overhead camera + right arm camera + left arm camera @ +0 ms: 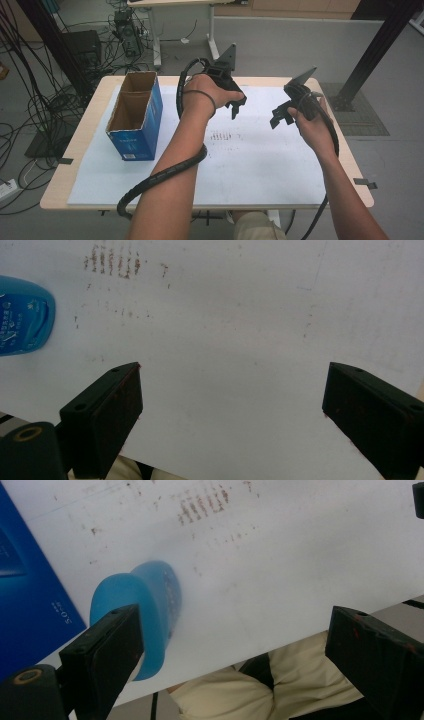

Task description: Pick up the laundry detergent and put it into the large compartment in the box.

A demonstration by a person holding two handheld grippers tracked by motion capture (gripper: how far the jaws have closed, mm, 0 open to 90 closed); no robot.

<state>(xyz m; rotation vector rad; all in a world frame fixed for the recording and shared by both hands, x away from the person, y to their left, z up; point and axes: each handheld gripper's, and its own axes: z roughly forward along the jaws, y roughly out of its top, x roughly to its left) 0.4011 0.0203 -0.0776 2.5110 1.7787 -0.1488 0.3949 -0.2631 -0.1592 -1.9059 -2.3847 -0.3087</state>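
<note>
Jaws on my left gripper (236, 102) are gaping wide, gripping nothing, hovering near a blue bottle (150, 610) (blurred). My right gripper (281, 116) is likewise hanging wide open and empty above the white sheet (260, 160).

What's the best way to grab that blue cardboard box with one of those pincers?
Probably by the top rim of the blue box. It stands upright with its top open, so jaws coming straight down could pinch a long side wall, one jaw inside and one outside. The left gripper, jaws wide apart, is the nearer one.
</note>
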